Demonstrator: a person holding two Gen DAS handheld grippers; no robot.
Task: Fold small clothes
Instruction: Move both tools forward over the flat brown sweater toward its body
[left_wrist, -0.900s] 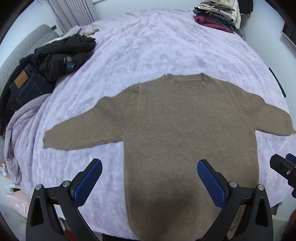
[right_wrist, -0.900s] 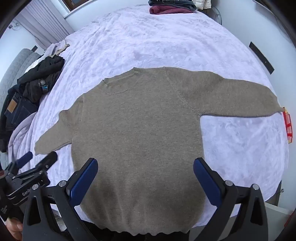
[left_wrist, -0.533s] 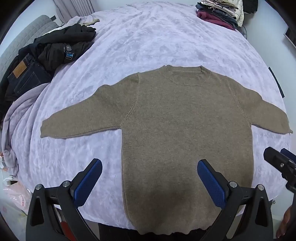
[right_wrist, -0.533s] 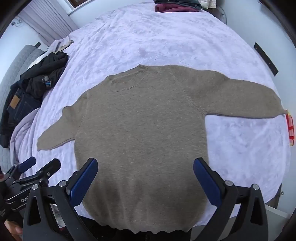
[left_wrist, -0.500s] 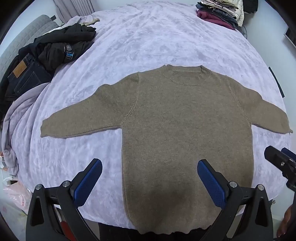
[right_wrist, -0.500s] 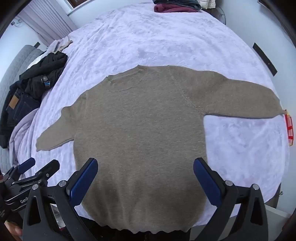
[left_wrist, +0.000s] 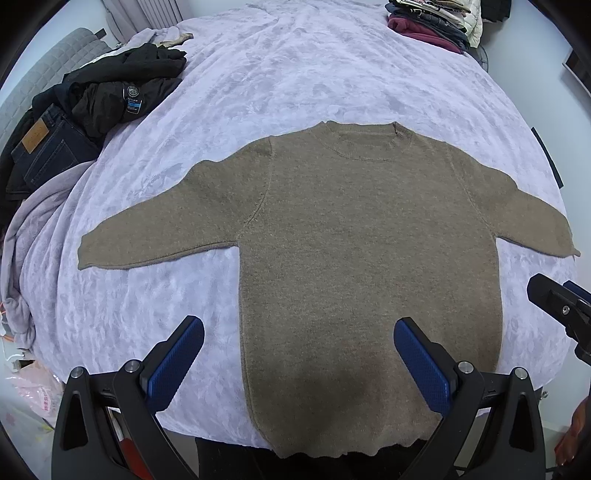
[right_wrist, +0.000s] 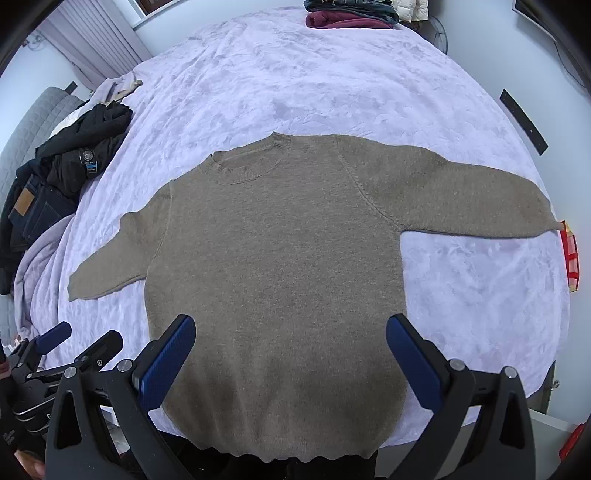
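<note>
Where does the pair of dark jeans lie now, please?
In both views the dark jeans lie at the far left edge of the bed, beside the black jacket, well apart from the brown sweater.

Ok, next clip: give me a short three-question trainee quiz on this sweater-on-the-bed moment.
1. True or false: the brown knitted sweater lies spread flat with both sleeves out to the sides.
2. Which is open: A) left gripper only, B) right gripper only, C) both?
3. What sits at the far edge of the lilac bedspread, beyond the sweater's neckline?

Key: 1 true. 2 C, neither holds anything. 3 a stack of folded clothes.
</note>
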